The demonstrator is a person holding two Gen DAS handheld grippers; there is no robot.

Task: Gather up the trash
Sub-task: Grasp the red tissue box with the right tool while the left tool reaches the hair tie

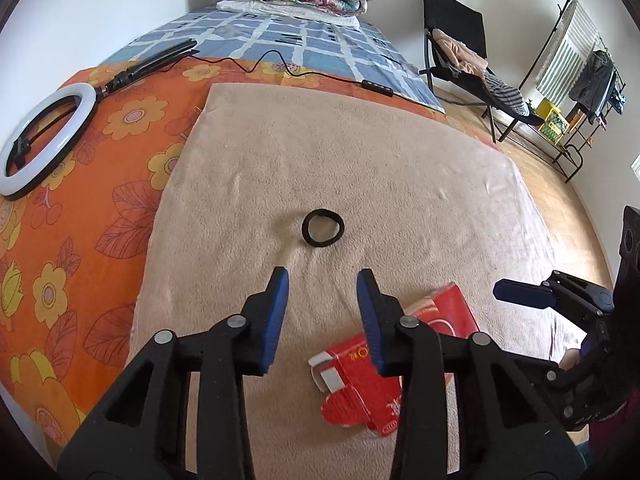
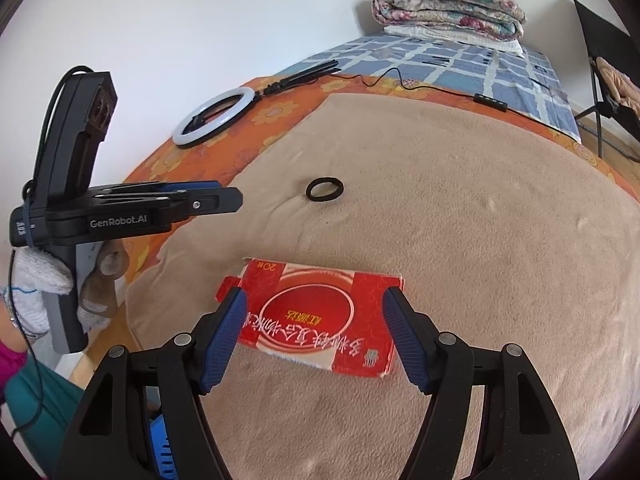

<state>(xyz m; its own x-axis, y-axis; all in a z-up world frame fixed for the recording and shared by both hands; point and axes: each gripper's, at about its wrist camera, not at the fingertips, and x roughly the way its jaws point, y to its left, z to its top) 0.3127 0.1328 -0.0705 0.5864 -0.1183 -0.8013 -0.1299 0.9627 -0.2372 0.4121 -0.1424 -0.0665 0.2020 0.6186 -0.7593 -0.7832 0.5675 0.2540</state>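
right gripper (image 2: 314,334) low centre, jaws wide, nothing gripped; we straddle flattened red carton (image 2: 320,320) on beige blanket (image 2: 480,240) for width pinch | left gripper (image 1: 322,316) narrower, unloaded, aimed at black hair tie (image 1: 322,227) mid-frame

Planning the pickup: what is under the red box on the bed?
The flattened red box lies directly on the beige blanket, which spreads over an orange flowered sheet. Whether anything is trapped beneath the box cannot be seen; it covers that patch.
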